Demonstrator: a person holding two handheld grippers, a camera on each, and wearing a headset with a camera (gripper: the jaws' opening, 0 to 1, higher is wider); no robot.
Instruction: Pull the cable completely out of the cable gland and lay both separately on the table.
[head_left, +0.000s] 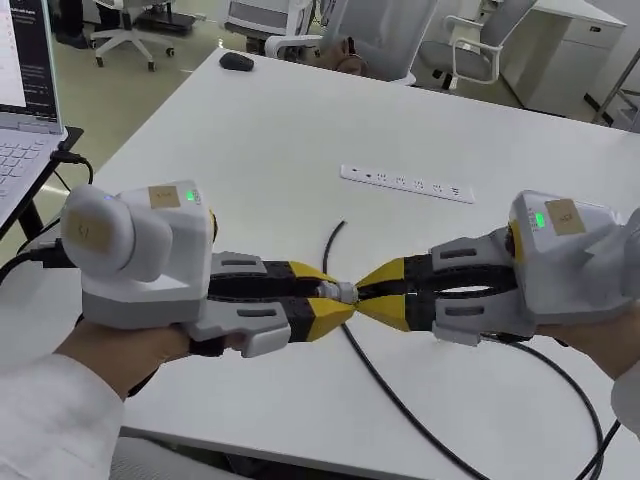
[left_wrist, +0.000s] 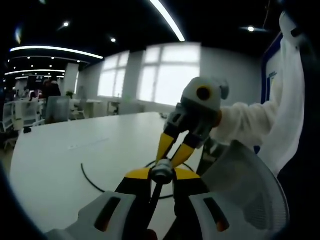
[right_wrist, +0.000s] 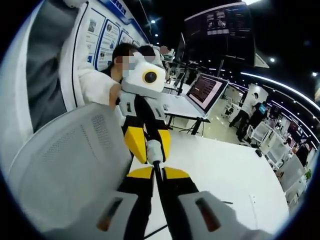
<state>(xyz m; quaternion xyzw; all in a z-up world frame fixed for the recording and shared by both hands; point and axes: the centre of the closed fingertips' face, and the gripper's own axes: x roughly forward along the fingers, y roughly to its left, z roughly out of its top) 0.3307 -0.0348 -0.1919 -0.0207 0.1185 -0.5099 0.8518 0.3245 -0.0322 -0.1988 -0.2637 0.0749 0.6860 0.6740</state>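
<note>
Surface: a white table (head_left: 250, 150), smooth and matt. A white strip (head_left: 405, 184) lies flat at 1 o'clock from the grippers; a dark mouse (head_left: 236, 61) sits near the far edge at 11 o'clock; a laptop (head_left: 20, 100) stands off the table's side at 10 o'clock; chairs (head_left: 125, 30) stand on the floor beyond the far edge at 12 o'clock. Room: an open office. The left gripper view shows bright windows (left_wrist: 165, 75) and ceiling lights (left_wrist: 167, 20); the right gripper view shows wall posters (right_wrist: 107, 35). Gland (head_left: 342, 292): small, pale and metallic, held in the air above the near part of the table; the two grippers meet at it tip to tip along the 9-to-3 o'clock line. Cable (head_left: 400, 400): thin and black; it lies on the table under the grippers, with a free end at 12 o'clock from the gland and a long run leaving toward 5 o'clock. In the right gripper view it enters the gland, so it is not yet drawn out. Left gripper (head_left: 322, 296): jaws clamped on the gland, one yellow tip on each side of it. Right gripper (head_left: 368, 290): jaws pressed together on the cable, just beside the gland.
</note>
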